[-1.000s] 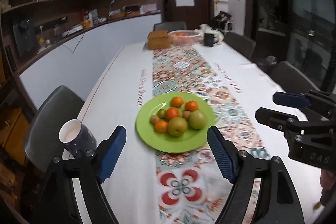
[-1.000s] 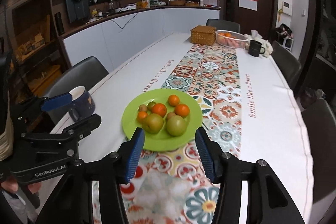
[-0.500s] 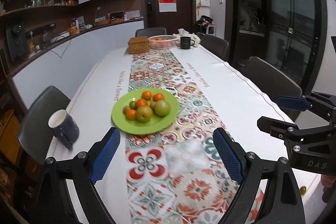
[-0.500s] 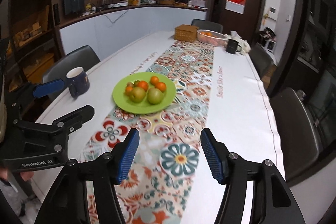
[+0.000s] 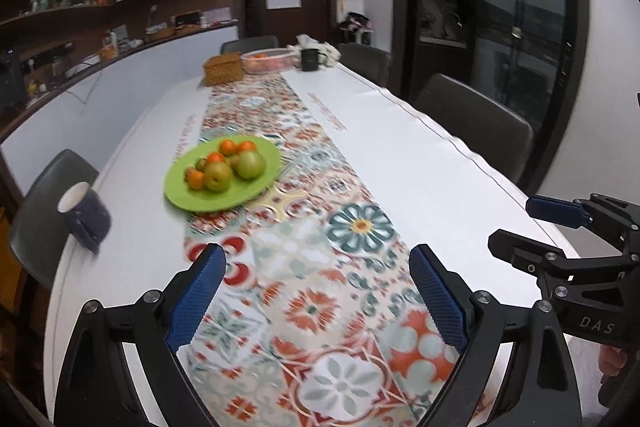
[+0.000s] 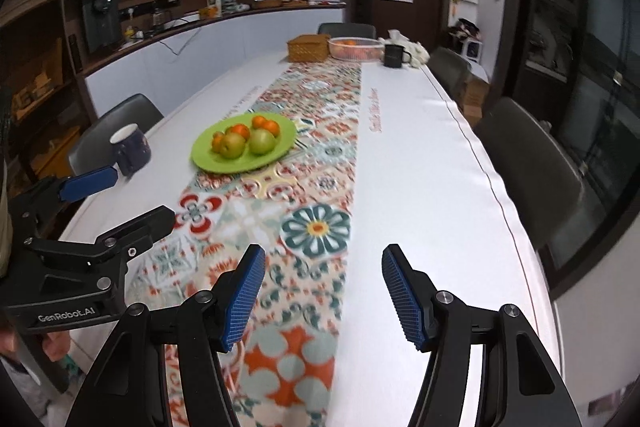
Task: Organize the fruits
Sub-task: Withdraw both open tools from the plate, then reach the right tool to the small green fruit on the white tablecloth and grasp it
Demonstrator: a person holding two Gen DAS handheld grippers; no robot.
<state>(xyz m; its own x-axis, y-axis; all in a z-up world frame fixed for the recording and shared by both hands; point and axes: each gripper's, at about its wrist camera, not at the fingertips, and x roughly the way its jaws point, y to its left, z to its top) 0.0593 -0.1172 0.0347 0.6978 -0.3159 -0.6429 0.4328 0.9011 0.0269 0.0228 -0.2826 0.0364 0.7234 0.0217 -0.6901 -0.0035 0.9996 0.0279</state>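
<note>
Nearest, the left gripper [image 5: 316, 301] has nothing between its blue pads, and its jaws are opening wider. The right gripper [image 6: 323, 293] is spread too, and holds nothing.

Farther off, a bit to the left on the patterned runner [image 5: 320, 267], sits the green plate [image 6: 208, 157] with the fruits [image 6: 244, 137] piled on it, well apart from both grippers. The fruits look round, smooth and firm, so I think they may roll or slip. Best to pinch one gently across its middle, the small oranges [image 5: 228, 147] first.

The right view shows the blue mug [image 6: 131, 147] standing up; the left view blurs it.
</note>
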